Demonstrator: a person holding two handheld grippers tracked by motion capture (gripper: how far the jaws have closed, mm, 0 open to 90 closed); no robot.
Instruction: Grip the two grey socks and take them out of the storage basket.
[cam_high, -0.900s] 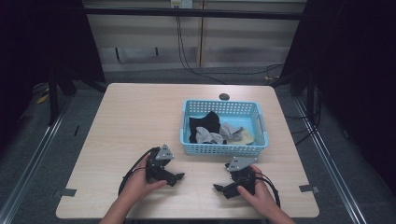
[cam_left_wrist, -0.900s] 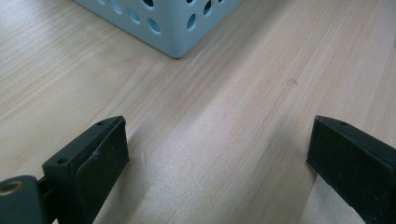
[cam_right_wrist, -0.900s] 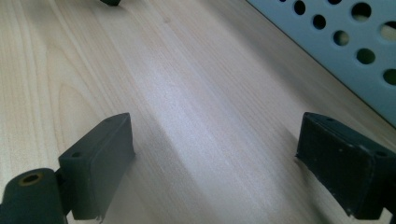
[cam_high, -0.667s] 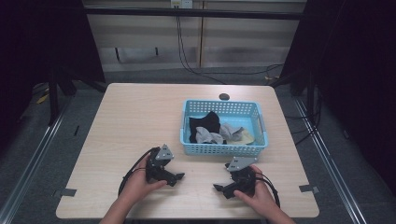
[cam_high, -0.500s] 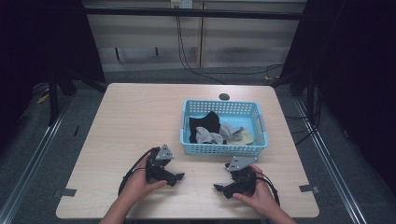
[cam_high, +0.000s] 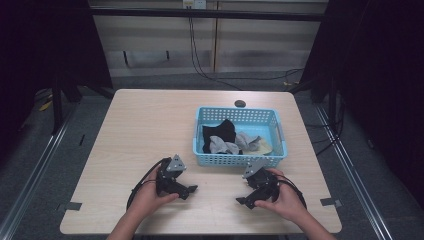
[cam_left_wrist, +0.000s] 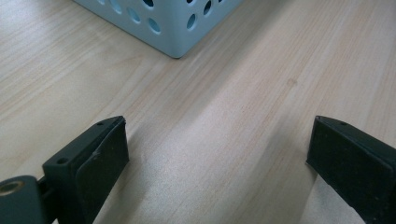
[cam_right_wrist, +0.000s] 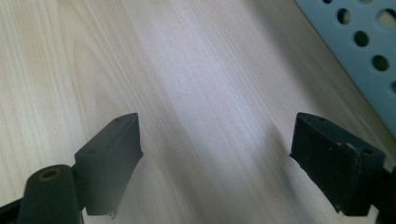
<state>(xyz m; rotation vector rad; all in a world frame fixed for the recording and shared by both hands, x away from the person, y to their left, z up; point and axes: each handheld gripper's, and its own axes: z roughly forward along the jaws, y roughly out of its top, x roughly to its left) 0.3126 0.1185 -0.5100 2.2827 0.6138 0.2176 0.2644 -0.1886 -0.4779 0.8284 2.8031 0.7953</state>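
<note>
A light blue perforated basket (cam_high: 239, 159) stands right of the table's middle, holding black and grey cloth pieces (cam_high: 225, 139). My left gripper (cam_high: 189, 190) rests on the wood in front of the basket's left corner, pointing right, jaws wide open and empty. In the left gripper view the left gripper (cam_left_wrist: 217, 156) has bare wood between its jaws, and the basket's corner (cam_left_wrist: 175, 28) lies ahead. My right gripper (cam_high: 243, 202) rests in front of the basket's right part, pointing left, open with nothing between its jaws. The right gripper (cam_right_wrist: 215, 158) has the basket wall (cam_right_wrist: 359, 46) at upper right.
A small dark round thing (cam_high: 240, 104) lies behind the basket near the table's far edge. The wooden table (cam_high: 140, 130) has bare surface on its left half. Cables run along the floor beyond the table. Dark frame posts flank both sides.
</note>
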